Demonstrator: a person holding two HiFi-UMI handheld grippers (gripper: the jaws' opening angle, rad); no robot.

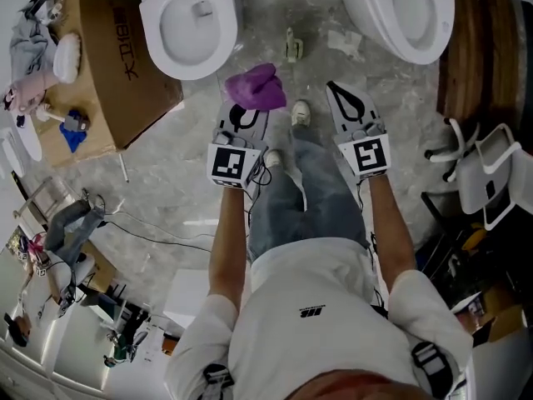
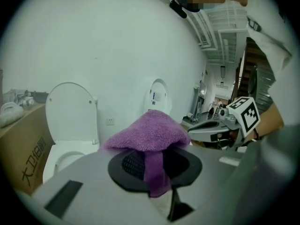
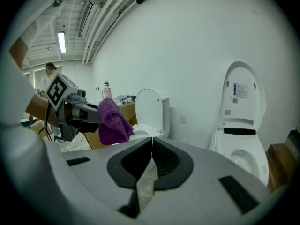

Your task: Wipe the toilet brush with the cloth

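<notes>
- Left gripper (image 1: 246, 107): jaws closed on the purple cloth (image 1: 256, 87), a looped terry fabric. The left gripper view shows it mounded over the black ribbed pads (image 2: 129, 163), with one fold pinched between them and hanging below.
- Right gripper (image 1: 335, 88), right of the cloth: jaws together, nothing between them.
- Cardboard box (image 1: 125, 73), left of the cloth: printed with Chinese characters, the first two legible as 大卫 in the left gripper view.
- Two white glazed toilets beyond the cloth, one (image 1: 154, 36) beside the box, one (image 1: 441, 15) further right. The head view shows only oval bowls. The right gripper view adds raised lids and a blue-and-white label (image 3: 240, 90) on the right-hand lid, its print too small to read.
- Small pale object (image 1: 292, 44) on the marbled grey floor (image 1: 183, 140), just beyond the cloth: too small to tell whether it is the toilet brush.
</notes>
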